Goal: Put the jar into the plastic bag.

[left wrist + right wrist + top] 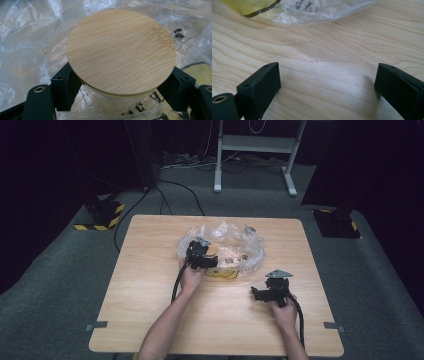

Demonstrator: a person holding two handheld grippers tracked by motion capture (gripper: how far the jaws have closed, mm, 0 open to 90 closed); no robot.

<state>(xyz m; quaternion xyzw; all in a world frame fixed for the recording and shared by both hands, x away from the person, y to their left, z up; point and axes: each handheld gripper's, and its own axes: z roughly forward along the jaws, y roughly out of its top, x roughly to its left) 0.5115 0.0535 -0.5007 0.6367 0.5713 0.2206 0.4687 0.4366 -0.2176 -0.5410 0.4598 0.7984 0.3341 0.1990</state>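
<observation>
Round jar with a bamboo lid (121,51), sitting among the crumpled clear plastic bag (247,245) toward the far middle of the wooden surface (150,320). Gripped from both sides just under the lid by the left claw (120,87), black pads pressed against the pale jar body, so clamped on the jar rather than empty. Lid on, flat and level. Hard to tell from these angles whether the jar rests inside the bag's mouth or merely on top of the film; probably partly within, since plastic wraps across the base in the left gripper view.

Grasp judged done; lifting the jar clear of the bag and setting it down on bare wood judged still to come. A yellow mesh-edged item (198,71) just right of the jar, also in the plastic, untouched.

Right claw (327,82) wide apart and holding nothing, hovering low over bare surface near the right, well apart from the jar, with the bag's edge and the yellow item at the far side of its view. Likely waiting to pin the bag down or take the next piece.

Beyond the surface: grey carpet, a white frame at the far side, black cables.
</observation>
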